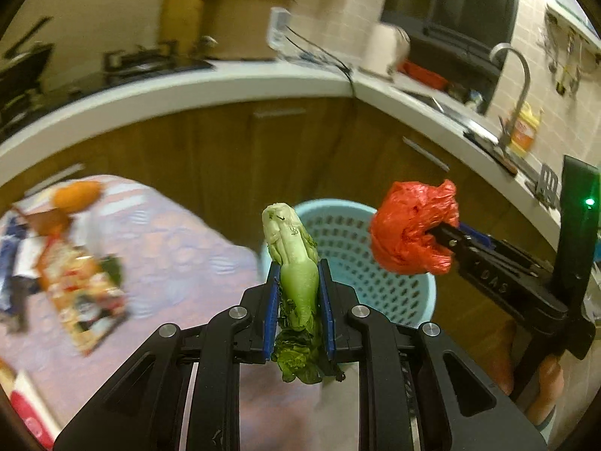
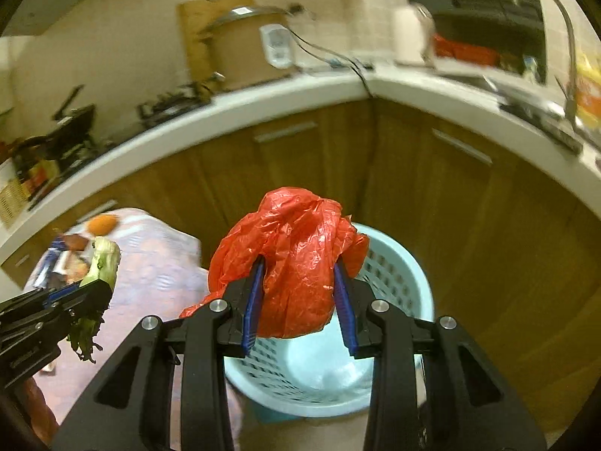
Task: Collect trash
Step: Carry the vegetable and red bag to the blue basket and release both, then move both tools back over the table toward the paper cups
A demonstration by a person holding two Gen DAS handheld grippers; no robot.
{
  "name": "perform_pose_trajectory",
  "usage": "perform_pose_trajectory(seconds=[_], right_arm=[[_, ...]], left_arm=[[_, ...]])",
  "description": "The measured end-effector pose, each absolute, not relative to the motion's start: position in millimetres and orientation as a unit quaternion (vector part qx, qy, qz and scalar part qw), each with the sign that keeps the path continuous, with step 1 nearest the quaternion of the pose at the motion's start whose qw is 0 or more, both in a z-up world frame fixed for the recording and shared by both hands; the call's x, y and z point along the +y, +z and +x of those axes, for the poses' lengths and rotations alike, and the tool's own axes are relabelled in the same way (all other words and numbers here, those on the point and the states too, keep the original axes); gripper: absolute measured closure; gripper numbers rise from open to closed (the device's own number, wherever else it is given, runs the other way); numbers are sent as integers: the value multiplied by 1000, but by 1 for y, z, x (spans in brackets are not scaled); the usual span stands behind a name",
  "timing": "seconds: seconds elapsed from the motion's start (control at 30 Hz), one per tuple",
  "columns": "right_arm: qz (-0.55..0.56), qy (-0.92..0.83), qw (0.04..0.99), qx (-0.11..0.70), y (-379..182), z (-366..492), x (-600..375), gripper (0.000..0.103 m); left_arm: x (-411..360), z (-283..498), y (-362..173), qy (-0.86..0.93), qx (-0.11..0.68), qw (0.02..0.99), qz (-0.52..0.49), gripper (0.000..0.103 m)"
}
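One pale blue basket (image 2: pixel 398 263) stands by the cabinets. Over it, the right tongs (image 2: pixel 298 293) pinch one crumpled red plastic bag (image 2: pixel 296 263); beside, the left tongs (image 1: pixel 298 289) pinch one wilted green vegetable (image 1: pixel 296 263).

Both views are lit by dim, warm yellowish indoor light that casts everything amber. Fisheye distortion bends the white counter edge (image 1: pixel 188 90) into a broad arc, and dark vignetting fills the corners. Motion blur smears the background: the cooker pot (image 1: pixel 244 18), the faucet (image 1: pixel 514 75) and the clutter on the patterned cloth (image 1: pixel 169 233) are soft and streaked. Near things stay sharp: the left gripper (image 1: pixel 298 289), its wilted green vegetable (image 1: pixel 295 259), and the crinkled red plastic bag (image 2: pixel 296 263), which shows small glossy highlights. A green indicator light (image 1: pixel 589 201) glares at the right edge of the left wrist view
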State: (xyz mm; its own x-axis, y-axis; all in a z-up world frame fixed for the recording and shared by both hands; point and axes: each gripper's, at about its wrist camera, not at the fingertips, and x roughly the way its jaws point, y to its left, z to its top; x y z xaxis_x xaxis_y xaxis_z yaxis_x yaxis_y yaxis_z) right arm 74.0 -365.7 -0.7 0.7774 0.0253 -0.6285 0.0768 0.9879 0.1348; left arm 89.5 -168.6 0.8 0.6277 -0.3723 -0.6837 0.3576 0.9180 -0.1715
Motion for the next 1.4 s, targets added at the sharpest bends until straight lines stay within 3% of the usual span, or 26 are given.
perform_pose_trajectory(seconds=[0.4, 0.47, 0.5, 1.07, 1.4], right_arm=[[102, -50, 889, 443, -73, 104, -404, 65], [101, -51, 888, 446, -75, 105, -404, 44], [102, -51, 889, 444, -74, 104, -405, 43], [106, -22, 907, 407, -41, 89, -387, 43], [65, 37, 923, 376, -12, 76, -321, 43]], left_arm=[[-234, 138, -64, -247, 466, 849, 6, 82], [-236, 139, -67, -242, 465, 852, 9, 55], [-235, 138, -66, -240, 459, 855, 8, 46], [-195, 106, -30, -221, 417, 881, -24, 45], [-122, 64, 5, -161, 368, 913, -65, 45]])
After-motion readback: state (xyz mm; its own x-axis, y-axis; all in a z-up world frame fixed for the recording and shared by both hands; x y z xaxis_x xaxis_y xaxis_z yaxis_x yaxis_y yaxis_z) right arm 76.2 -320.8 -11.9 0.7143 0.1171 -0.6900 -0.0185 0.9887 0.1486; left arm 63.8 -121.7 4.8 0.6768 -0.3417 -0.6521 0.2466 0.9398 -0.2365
